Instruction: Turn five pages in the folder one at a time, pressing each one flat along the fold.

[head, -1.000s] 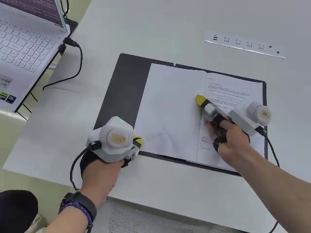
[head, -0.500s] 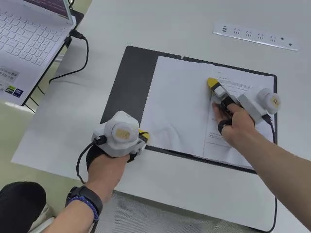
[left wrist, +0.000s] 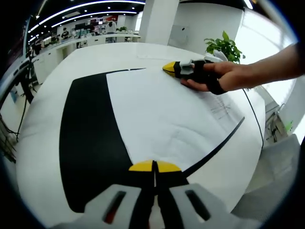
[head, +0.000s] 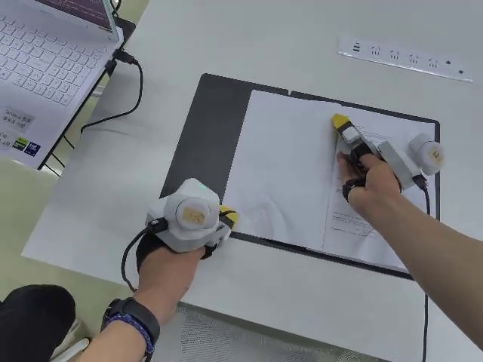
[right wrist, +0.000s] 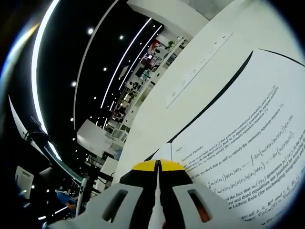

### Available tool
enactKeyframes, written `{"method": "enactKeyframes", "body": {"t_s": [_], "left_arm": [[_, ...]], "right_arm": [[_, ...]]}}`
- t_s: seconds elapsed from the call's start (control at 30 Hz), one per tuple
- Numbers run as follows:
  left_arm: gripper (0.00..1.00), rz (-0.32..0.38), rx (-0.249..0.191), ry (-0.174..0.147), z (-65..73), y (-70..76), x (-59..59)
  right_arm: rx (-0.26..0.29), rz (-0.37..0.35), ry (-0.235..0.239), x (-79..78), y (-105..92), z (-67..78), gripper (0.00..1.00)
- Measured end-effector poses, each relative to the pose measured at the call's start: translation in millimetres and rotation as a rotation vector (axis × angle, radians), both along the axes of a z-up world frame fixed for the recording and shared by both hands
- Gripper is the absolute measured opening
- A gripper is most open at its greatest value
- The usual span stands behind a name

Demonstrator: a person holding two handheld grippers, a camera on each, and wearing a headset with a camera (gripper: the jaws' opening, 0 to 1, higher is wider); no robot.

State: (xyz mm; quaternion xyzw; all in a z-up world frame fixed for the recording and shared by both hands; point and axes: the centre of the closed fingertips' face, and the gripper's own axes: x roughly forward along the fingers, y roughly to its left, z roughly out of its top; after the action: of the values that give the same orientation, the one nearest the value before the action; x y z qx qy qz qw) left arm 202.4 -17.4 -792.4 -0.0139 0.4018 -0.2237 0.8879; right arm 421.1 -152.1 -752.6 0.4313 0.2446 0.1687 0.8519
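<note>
The black folder (head: pixel 200 136) lies open in the middle of the white worktop (head: pixel 264 38). A blank page (head: pixel 283 170) is spread across its centre and a printed page (head: pixel 377 204) lies on the right. The right hand-held gripper (head: pixel 339 121) is up near the top of the fold (head: pixel 327 219). Its yellow tips are pressed together with nothing between them, and they are down on the paper where the two pages meet. The hand behind it lies over the upper part of the printed page and hides some of the text. In the right gripper view the closed tips sit at the head of the lines of print. The left hand-held gripper (head: pixel 228 217) is at the folder's near edge, by the lower left corner of the blank page. Its jaws are closed too, and I can't tell whether they pinch the paper. There is a wristband (head: pixel 130 315) on that arm. In the left gripper view the right one's yellow nose shows across the sheet, with a potted plant (left wrist: pixel 224 45) beyond. Off to the far left a white laptop (head: pixel 45 53) overhangs the worktop corner, and its black cable (head: pixel 134 90) curls toward the folder but stays apart from it. A white power strip (head: pixel 407 60) lies beyond the folder's far right corner, well apart.
</note>
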Motion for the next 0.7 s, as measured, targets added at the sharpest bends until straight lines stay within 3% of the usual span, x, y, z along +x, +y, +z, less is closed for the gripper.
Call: {"method": "enactKeyframes", "body": {"t_s": [0.3,0.4,0.5,0.63,0.7], "left_arm": [[0.0,-0.003,-0.002,-0.004,-0.5,-0.5,0.3],[0.0,-0.007,0.005,-0.011,-0.5,-0.6,0.1],[0.0,0.007,0.003,-0.012,-0.3,-0.4,-0.1],[0.0,0.018,0.01,-0.014,0.4,-0.8,-0.5],[0.0,0.014,0.018,-0.018,0.6,-0.5,-0.5]], "right_arm": [[0.039,-0.051,0.003,26.1,-6.2,-7.5,0.0],[0.036,-0.057,0.001,33.0,-6.4,-7.6,0.0],[0.011,-0.044,-0.003,42.4,-9.5,-16.9,0.0],[0.032,-0.022,-0.011,42.5,-10.4,-20.1,0.0],[0.006,0.023,-0.029,34.7,-5.4,-17.1,0.0]]}}
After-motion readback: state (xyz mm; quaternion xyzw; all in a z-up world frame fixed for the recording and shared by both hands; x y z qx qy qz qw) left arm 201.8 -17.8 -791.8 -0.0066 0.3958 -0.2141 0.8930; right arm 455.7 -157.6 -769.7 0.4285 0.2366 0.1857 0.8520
